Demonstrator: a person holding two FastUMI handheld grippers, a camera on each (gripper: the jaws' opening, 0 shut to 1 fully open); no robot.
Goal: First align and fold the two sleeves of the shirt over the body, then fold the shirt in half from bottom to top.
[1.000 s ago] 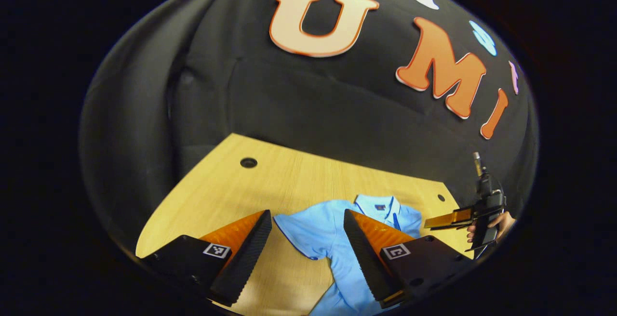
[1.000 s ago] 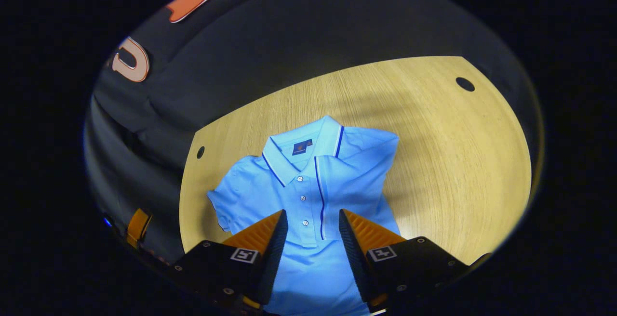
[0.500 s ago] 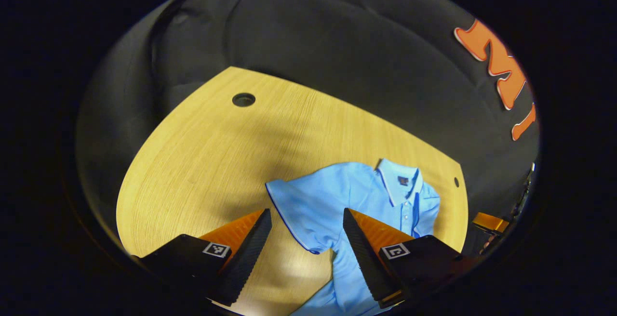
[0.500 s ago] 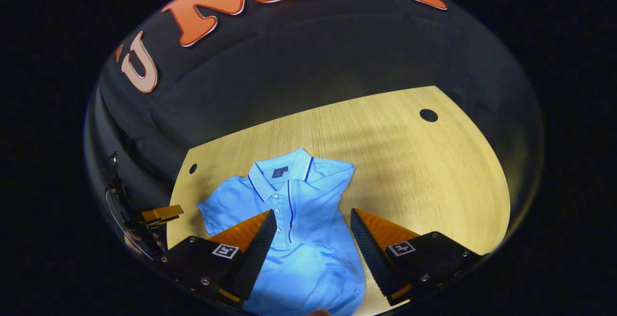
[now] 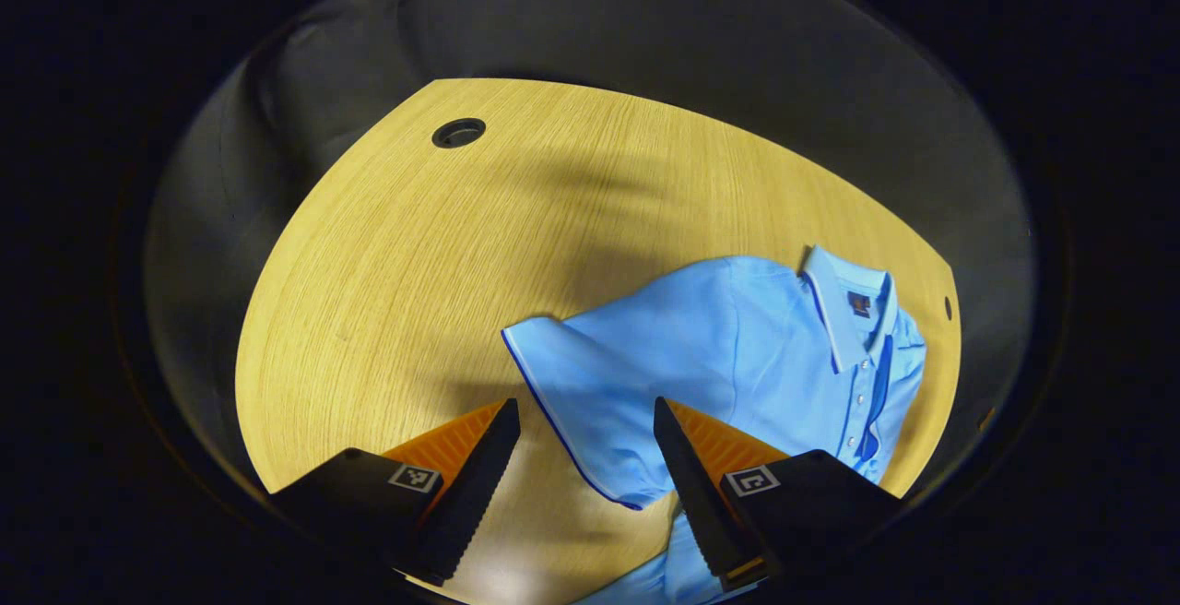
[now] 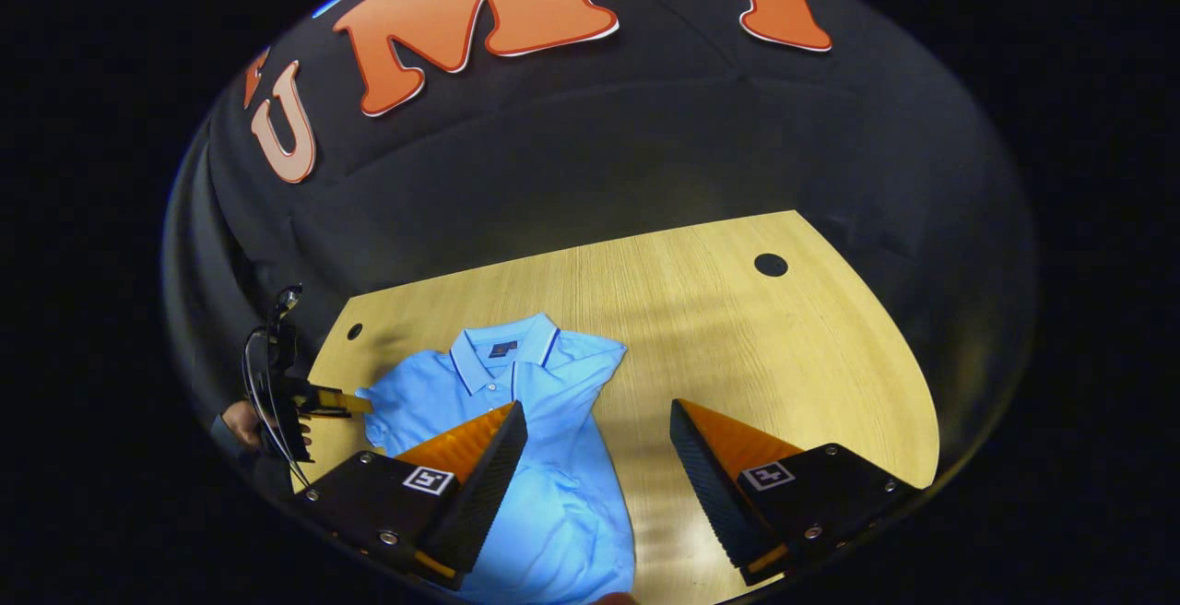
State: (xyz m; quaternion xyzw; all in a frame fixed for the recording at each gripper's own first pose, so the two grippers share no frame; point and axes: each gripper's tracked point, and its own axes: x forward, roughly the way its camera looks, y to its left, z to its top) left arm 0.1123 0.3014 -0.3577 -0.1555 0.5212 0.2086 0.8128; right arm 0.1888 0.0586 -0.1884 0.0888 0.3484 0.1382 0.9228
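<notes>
Blue shirt lies collar-up on the wooden tabletop, one sleeve folded over its body. Left gripper hovers over the flat sleeve, jaws open and empty. Right gripper hangs above the shirt's edge, jaws likewise open.

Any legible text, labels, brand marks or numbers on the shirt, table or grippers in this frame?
None can be read.
Neck label inside the polo shirt collar: dark patch, too small to read.
Square black-and-white markers on each gripper's fingers: coded patterns, not words.
Wooden table: no markings.
</notes>
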